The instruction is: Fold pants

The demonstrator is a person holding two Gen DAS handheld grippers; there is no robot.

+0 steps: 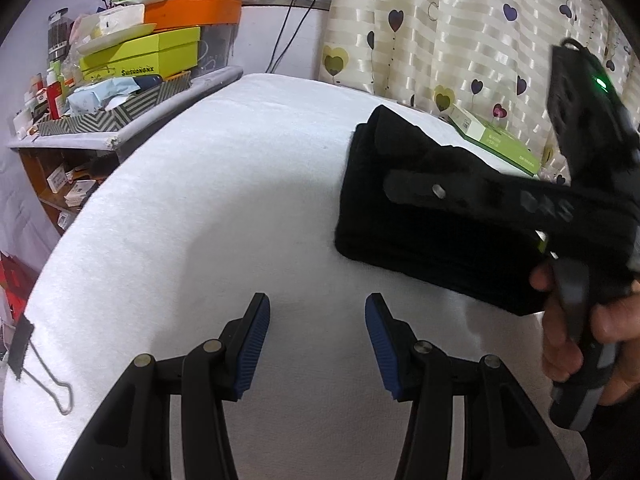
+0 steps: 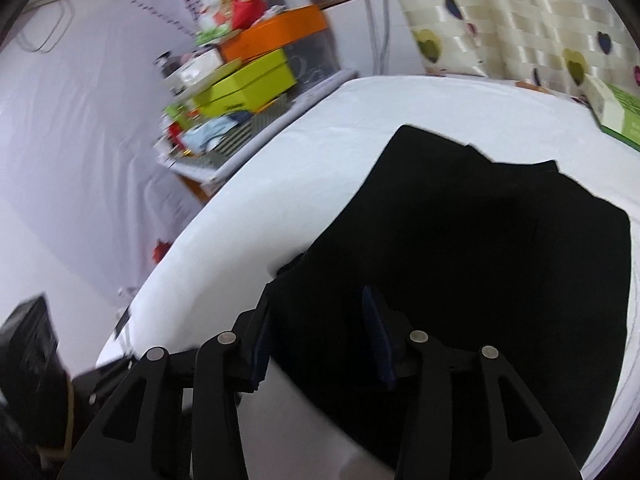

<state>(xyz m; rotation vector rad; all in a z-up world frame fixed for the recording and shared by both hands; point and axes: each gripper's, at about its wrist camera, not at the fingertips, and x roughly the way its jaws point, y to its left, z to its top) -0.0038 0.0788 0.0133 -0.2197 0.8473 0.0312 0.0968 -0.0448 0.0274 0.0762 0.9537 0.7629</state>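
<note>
A white-covered bench [image 1: 208, 184] is filling the foreground. Behind it a striped cream curtain [image 1: 440, 32] with heart prints is hanging. At the left, a cluttered shelf [image 1: 132, 128] is carrying a yellow-green box [image 1: 152, 54] under an orange box [image 1: 192, 10]. A pale wall [image 2: 80, 128] is standing beyond, evenly lit.

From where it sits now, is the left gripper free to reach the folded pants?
Probably yes. The left gripper is open over bare white table, with nothing between it and the pants; only the right gripper already lies over them.
</note>
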